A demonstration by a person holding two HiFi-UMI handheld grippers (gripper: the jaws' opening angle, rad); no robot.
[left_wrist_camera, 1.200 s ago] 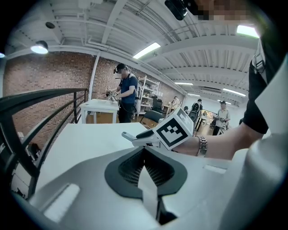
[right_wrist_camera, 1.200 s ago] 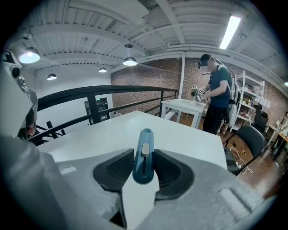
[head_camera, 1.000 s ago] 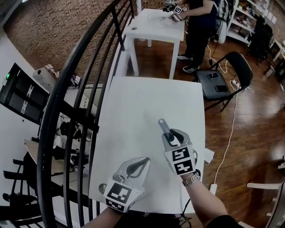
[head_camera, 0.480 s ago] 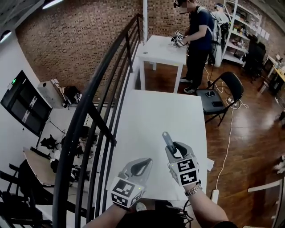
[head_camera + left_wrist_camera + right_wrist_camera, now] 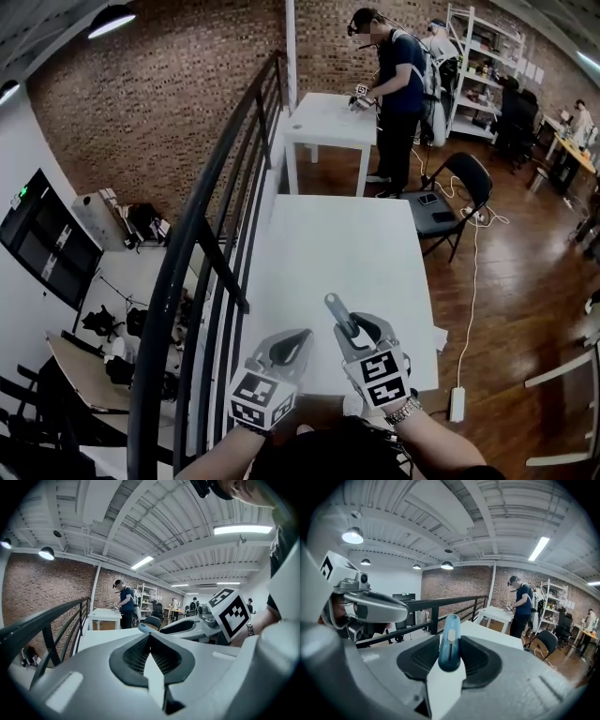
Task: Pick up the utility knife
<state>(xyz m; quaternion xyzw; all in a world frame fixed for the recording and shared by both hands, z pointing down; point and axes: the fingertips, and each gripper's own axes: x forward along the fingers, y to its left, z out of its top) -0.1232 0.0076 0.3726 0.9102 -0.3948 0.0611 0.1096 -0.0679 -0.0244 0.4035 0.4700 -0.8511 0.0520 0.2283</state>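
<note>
**Knife lifted clear of the table**

The left gripper (image 5: 299, 336), jaws together and empty, has risen and drawn back to the near edge of the white table (image 5: 375, 234). Just right of it, the right gripper (image 5: 362, 330) has risen too. Its jaws are clamped on the utility knife (image 5: 337, 312), which juts out toward the far side. The pickup looks complete.

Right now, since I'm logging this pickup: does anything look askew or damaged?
Nothing stands out. The knife sits centred and straight in the right gripper, its far end jutting past the jaws. The left gripper is shut and empty.
</note>
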